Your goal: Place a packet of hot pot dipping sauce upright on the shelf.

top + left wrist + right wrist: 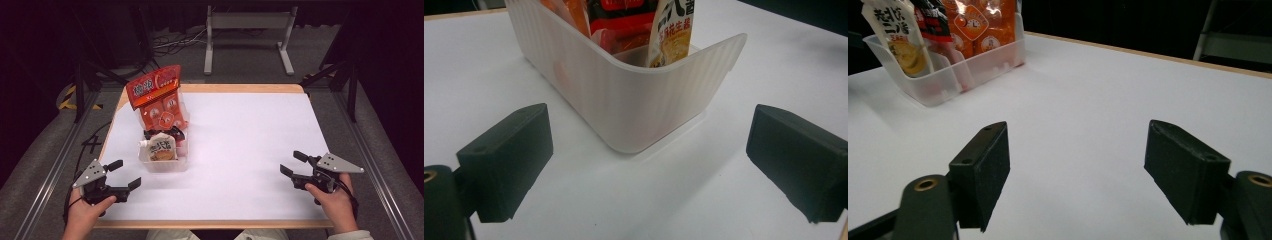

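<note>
Inspector: Bench (260, 150) status first. White top, wooden edge at the far and near sides. One translucent bin (165, 162) stands on it, at about 10 o'clock from the bench centre.

Clerk: Contents of the bin?

Inspector: Snack packs, standing upright. A large orange pack (157, 97) rises tallest at the bin's far end. A pale pouch (161, 149) stands at its near end. Between them sits a dark red-and-black pack (165, 134), partly hidden.

Clerk: Left tool?

Inspector: Left tool (125, 175) is at the bench's 8 o'clock corner, held in the person's left hand (85, 212). Its jaws stand apart with nothing between them. In the left gripper view the bin (624, 100) lies straight ahead at 12 o'clock, near but not touched, with one rounded corner facing the tool (649, 170). The pale pouch (671, 30) shows above the rim.

Clerk: Right tool?

Inspector: Right tool (294, 163) is at about 4 o'clock on the bench, in the right hand (335, 202). Its jaws are wide apart and empty, pointing toward the bench middle. In the right gripper view bare bench lies between the jaws (1078, 165), and the bin (948, 75) stands well off at 10 o'clock.

Clerk: Any contact between tools and bin?

Inspector: None visible. The two tools are well apart from each other, one at each near corner.
</note>
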A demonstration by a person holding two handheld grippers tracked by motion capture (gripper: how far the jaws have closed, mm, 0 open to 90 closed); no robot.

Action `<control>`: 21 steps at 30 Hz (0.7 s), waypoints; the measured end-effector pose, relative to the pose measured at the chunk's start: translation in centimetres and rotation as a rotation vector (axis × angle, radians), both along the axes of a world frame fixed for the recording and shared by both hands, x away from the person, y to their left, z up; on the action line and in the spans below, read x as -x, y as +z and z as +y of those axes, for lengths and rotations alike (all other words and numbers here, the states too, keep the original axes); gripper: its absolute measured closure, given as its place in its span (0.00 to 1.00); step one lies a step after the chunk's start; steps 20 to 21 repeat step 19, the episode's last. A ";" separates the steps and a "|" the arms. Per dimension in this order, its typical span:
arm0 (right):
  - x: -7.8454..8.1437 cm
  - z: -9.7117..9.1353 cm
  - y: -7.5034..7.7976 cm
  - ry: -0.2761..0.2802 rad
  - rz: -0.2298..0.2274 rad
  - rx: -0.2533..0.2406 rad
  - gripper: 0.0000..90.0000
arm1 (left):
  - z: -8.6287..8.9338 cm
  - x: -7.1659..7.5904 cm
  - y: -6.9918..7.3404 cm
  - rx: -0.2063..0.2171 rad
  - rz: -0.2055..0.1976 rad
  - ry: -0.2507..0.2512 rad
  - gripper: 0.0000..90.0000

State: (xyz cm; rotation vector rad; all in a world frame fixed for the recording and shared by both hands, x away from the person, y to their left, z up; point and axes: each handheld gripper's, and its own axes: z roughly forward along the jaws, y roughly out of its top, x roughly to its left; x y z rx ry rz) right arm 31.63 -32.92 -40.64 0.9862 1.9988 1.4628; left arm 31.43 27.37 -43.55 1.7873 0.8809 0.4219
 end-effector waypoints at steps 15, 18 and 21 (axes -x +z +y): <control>-0.2 -0.2 -3.0 -0.092 0.028 0.023 0.28 | -1.0 -1.1 -1.8 -0.055 0.041 0.028 0.07; -0.2 -0.4 -3.2 -0.090 0.037 0.014 0.28 | -1.0 -1.1 -1.9 -0.063 0.039 0.028 0.07; -0.2 -0.4 -3.2 -0.091 0.036 0.023 0.28 | -0.9 -1.1 -1.8 -0.060 0.040 0.029 0.07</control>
